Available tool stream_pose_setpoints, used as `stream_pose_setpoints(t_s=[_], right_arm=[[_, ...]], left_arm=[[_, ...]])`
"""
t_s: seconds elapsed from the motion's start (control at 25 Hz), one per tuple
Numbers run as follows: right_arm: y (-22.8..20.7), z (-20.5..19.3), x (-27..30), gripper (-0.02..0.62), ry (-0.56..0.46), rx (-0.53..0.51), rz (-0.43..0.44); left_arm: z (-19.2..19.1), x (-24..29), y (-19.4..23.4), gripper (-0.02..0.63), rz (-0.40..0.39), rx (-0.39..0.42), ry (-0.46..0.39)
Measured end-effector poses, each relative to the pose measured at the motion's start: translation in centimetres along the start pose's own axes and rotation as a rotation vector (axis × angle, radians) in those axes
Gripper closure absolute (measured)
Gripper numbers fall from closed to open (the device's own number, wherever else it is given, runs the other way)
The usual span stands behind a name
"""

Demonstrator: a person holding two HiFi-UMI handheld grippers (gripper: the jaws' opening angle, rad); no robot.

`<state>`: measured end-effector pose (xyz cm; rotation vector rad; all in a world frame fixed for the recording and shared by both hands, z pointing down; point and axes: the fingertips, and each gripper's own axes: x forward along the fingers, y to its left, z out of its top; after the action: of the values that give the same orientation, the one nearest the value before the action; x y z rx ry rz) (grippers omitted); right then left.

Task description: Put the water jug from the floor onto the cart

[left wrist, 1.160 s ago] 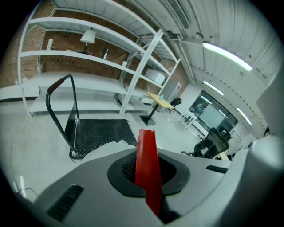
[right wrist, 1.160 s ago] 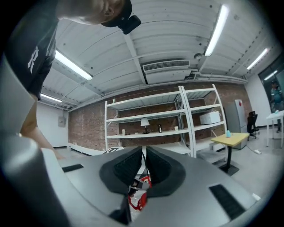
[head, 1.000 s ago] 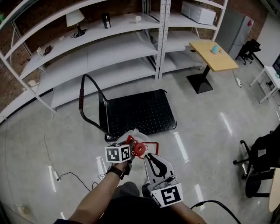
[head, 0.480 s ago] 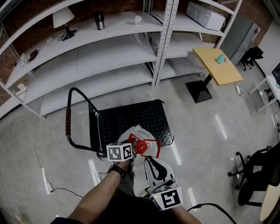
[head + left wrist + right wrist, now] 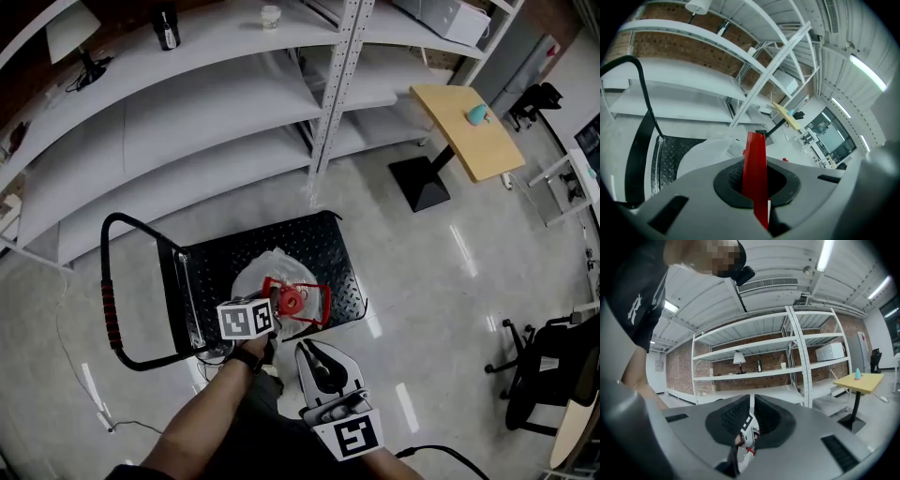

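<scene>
The water jug [image 5: 265, 274] is translucent with a red cap and a red carry handle [image 5: 305, 302]. It hangs over the near part of the black cart deck [image 5: 309, 246]. My left gripper [image 5: 274, 309] is shut on that handle. In the left gripper view the red handle [image 5: 754, 173] runs up between the closed jaws of the left gripper [image 5: 757, 161], with the jug body [image 5: 701, 152] and the cart deck [image 5: 670, 154] beyond. My right gripper [image 5: 319, 354] trails just behind the jug, jaws together and empty. The right gripper [image 5: 751, 404] faces the shelves in its own view.
The cart's black push handle [image 5: 111, 314] with a red grip rises at its left end. White shelving racks [image 5: 187, 112] stand right behind the cart. A wooden table [image 5: 473, 131] and an office chair [image 5: 548, 375] are off to the right. A cable [image 5: 80, 380] lies on the floor at left.
Both grippers and the jug have travelled forward to the cart. The jug hung over the floor in front of the deck and now hangs over the deck itself.
</scene>
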<state>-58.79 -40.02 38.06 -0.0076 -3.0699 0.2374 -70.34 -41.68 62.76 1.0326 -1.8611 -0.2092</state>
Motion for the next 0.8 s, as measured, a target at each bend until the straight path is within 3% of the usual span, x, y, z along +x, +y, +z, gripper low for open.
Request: stream_pose_setpoints(t_s=[0.48, 0.8], right_arm=[[-5.6, -10.1, 8.8, 0.571, 0.058, 0.058, 0.045], [-5.1, -12.6, 11.5, 0.571, 0.079, 0.075, 0.09]], left_arm=[[2.6, 10.5, 11.9, 0.595, 0.068, -0.15, -0.038], [5.8, 12.6, 15.0, 0.595, 0.073, -0.108, -0.106]])
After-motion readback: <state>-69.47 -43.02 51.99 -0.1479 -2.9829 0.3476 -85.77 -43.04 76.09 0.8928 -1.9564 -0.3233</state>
